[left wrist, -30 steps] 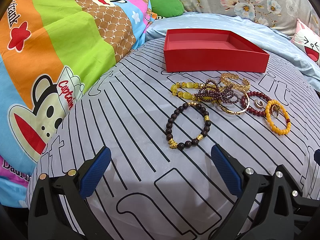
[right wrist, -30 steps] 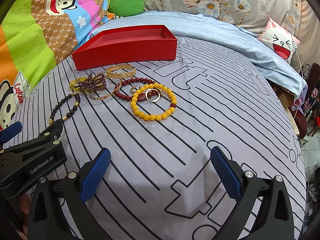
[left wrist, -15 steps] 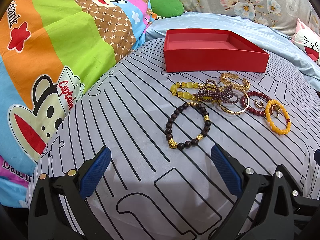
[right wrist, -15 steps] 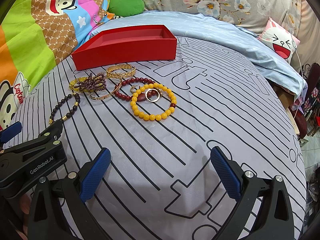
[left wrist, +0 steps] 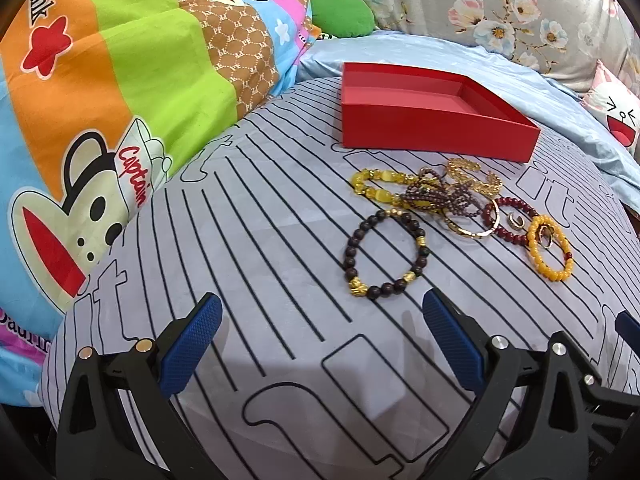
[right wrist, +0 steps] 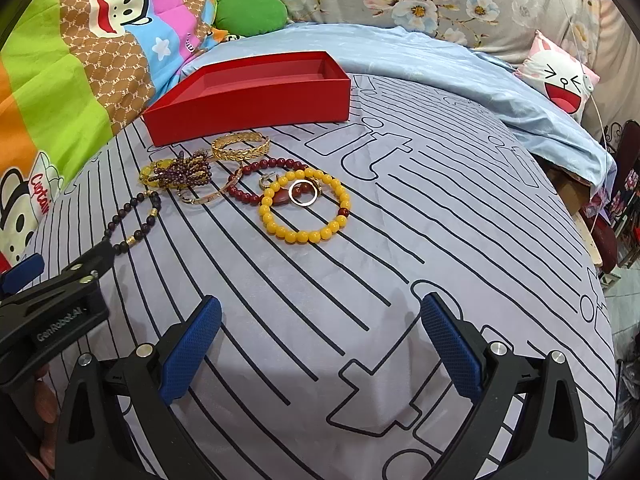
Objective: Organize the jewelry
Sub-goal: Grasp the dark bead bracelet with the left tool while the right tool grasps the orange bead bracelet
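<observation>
An empty red box [left wrist: 432,128] [right wrist: 256,100] sits on the striped grey cover. In front of it lies a cluster of jewelry: a dark bead bracelet [left wrist: 385,256] [right wrist: 132,220], a yellow stone bracelet [left wrist: 380,188], a purple bead strand [left wrist: 436,196] [right wrist: 186,172], a gold leaf bangle [right wrist: 241,146], a red bead bracelet [right wrist: 256,184], and an orange bead bracelet [left wrist: 550,254] [right wrist: 305,208] with a thin gold ring [right wrist: 304,192] inside it. My left gripper [left wrist: 320,336] stands open just short of the dark bracelet. My right gripper [right wrist: 318,338] is open, nearer than the orange bracelet.
A colourful cartoon quilt [left wrist: 100,100] rises along the left. A light blue sheet [right wrist: 440,64], floral pillows and a pink cartoon cushion [right wrist: 560,76] lie behind. The bed edge drops off at the right [right wrist: 592,240]. The left gripper's body [right wrist: 48,304] shows in the right wrist view.
</observation>
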A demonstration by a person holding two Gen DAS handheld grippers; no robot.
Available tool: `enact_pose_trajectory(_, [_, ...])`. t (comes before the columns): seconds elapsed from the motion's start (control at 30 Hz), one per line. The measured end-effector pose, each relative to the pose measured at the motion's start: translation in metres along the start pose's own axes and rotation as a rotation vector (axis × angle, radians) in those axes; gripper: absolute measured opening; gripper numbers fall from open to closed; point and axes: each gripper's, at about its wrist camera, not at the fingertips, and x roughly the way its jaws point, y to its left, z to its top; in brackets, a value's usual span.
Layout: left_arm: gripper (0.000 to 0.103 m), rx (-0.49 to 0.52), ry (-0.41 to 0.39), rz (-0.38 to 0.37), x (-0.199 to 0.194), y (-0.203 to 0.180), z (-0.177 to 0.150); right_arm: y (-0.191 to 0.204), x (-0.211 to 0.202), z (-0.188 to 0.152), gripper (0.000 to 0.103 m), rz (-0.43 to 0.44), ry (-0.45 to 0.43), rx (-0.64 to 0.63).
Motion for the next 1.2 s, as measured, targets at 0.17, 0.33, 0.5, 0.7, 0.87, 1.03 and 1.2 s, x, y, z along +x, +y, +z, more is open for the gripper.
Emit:
enact_pose_trajectory(0.17, [0.096,0.027,-0.022,0.011,-0.007,-0.001,0.007,-0.001,-0.006,0.007,0.096,0.004,-0.003,-0.011])
enact_pose_trajectory(0.33, [0.096,0.018,-0.018,-0.015,-0.009,-0.001,0.022,-0.01,-0.012,0.019,0.096,0.014,-0.011,0.005])
enact_pose_trajectory(0.5, [0.096,0.027,-0.005,-0.017,-0.001,0.0,0.037,-0.016,-0.009,0.034,0.096,0.001,-0.011,0.018])
enact_pose_trajectory(0.7, [0.096,0.023,0.03,-0.025,0.015,0.007,0.046,-0.024,0.0,0.047,0.096,0.005,0.002,0.042])
enact_pose_trajectory(0.87, [0.092,0.024,0.061,-0.042,0.028,0.007,0.047,-0.027,0.009,0.052,0.096,0.009,0.018,0.043])
enact_pose_trajectory(1.03, [0.086,0.058,0.082,-0.05,0.038,-0.001,0.047,-0.03,0.018,0.057,0.091,0.01,0.029,0.047])
enact_pose_trajectory(1.2, [0.07,0.07,0.122,-0.093,0.049,-0.007,0.047,-0.035,0.027,0.061,0.086,0.006,0.043,0.052])
